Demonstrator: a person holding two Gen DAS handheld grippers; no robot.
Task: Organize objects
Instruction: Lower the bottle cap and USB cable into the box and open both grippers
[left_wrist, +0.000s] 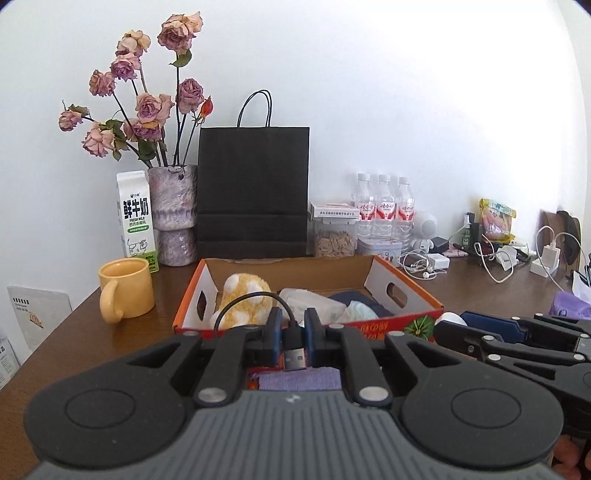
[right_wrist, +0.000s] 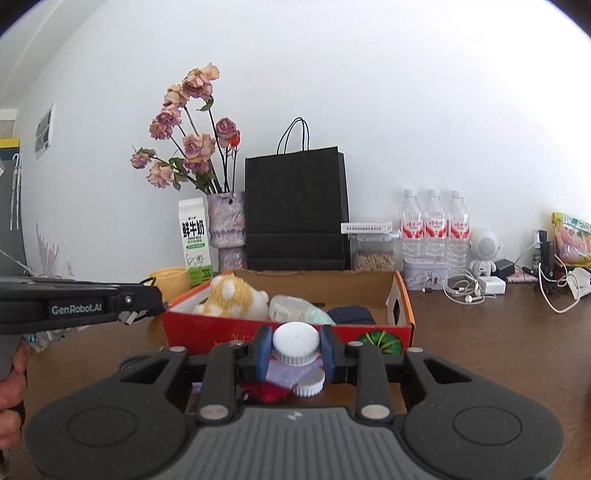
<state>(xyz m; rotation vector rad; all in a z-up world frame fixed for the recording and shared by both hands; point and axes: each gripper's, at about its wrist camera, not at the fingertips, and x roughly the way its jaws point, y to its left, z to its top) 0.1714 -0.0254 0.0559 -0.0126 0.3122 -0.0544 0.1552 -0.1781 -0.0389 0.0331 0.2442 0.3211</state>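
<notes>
Both grippers loaded, box dead ahead at 12 o'clock.

L gripper (left_wrist: 291, 338) clamped on black USB cable plug (left_wrist: 294, 350), plug axis running 12–6; R gripper (right_wrist: 295, 349) pinching white round ribbed-rim cap (right_wrist: 295, 343). Orange cardboard tray box (right_wrist: 404, 302) lies just beyond both tips; R looks slightly nearer.
</notes>
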